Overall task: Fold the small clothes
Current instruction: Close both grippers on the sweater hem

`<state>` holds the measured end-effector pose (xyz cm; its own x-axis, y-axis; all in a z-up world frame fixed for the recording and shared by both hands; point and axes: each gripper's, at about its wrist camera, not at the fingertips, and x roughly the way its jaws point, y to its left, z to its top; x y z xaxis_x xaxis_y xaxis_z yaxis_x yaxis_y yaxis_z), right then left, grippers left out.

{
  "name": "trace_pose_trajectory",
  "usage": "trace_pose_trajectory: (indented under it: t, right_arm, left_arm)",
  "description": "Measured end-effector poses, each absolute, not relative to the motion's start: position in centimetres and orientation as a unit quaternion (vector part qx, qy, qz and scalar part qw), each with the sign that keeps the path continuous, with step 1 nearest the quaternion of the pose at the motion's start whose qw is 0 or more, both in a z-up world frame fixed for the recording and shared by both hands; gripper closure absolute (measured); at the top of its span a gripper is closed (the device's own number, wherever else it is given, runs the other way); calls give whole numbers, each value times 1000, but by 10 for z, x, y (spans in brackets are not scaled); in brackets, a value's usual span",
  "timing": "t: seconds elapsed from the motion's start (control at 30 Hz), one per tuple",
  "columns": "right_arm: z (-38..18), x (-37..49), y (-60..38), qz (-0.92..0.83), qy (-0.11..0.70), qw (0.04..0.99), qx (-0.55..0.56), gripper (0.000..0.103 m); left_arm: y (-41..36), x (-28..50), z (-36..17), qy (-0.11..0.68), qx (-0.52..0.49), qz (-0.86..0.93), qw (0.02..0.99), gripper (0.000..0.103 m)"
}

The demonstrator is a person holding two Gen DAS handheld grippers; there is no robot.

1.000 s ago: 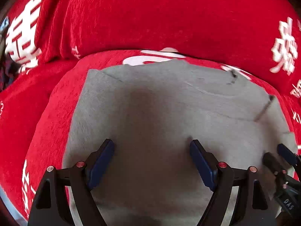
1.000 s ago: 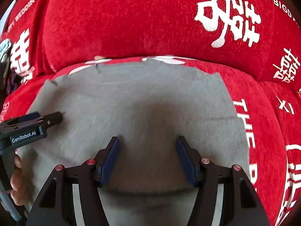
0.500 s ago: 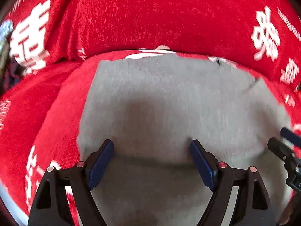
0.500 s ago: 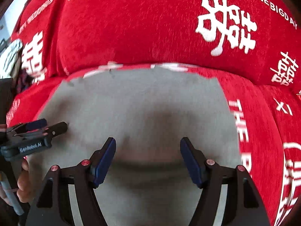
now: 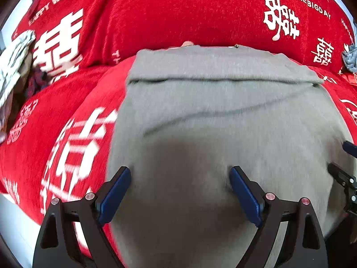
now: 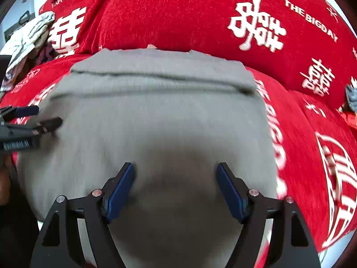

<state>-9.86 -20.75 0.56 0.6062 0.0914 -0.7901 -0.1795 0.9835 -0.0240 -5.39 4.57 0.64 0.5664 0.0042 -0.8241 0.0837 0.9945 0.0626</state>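
Left wrist view: the grey garment (image 5: 223, 111) now shows a fold line across its far end, unseen 1 s ago; it lies widthwise on the red cover (image 5: 67, 111). The left gripper (image 5: 179, 185) is spread, empty.

Right wrist view: the right gripper (image 6: 176, 178) gapes, empty; patterned cloth (image 6: 26, 38) lies far left.

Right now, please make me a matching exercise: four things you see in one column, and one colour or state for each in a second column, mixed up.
Things:
1. grey garment
2. sofa cover
3. left gripper
4. patterned cloth

Colour or state:
A. red with white lettering
B. open, above the grey fabric
C. bunched at the far left
D. lying flat, a fold line near its far edge

Pairs: 1-D, 2-A, 3-B, 4-C
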Motion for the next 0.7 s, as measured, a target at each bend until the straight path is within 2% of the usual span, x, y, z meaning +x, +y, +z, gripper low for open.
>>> trace_pose_trajectory:
  t: [0.1, 0.17, 0.3, 0.33, 0.37, 0.53, 0.6, 0.7]
  right_arm:
    - [10, -111, -208, 50, 457, 887, -40, 24]
    - [14, -121, -195, 75, 439, 895, -35, 24]
    - [2, -126, -159, 97, 437, 890, -91, 24]
    - [-3, -127, -156, 93, 435, 889, -106, 24]
    - [-2, -130, -157, 94, 426, 893, -109, 24]
    - [-3, -139, -190, 64, 451, 885, -90, 23]
    - [-1, -144, -210, 46, 464, 882, -59, 23]
    - [6, -160, -232, 21, 463, 886, -29, 23]
  left_arm:
    - [42, -69, 12, 470, 40, -22, 881, 12]
    - [25, -84, 17, 455, 39, -53, 888, 12]
    - [-16, -104, 1, 438, 118, -71, 888, 12]
    - [-17, -103, -10, 448, 132, -58, 883, 8]
    - [-11, -105, -10, 437, 121, -53, 889, 0]
    - [38, -103, -6, 470, 55, -18, 881, 0]
    - [59, -112, 3, 458, 33, 18, 888, 0]
    - [98, -119, 10, 466, -47, 23, 883, 0]
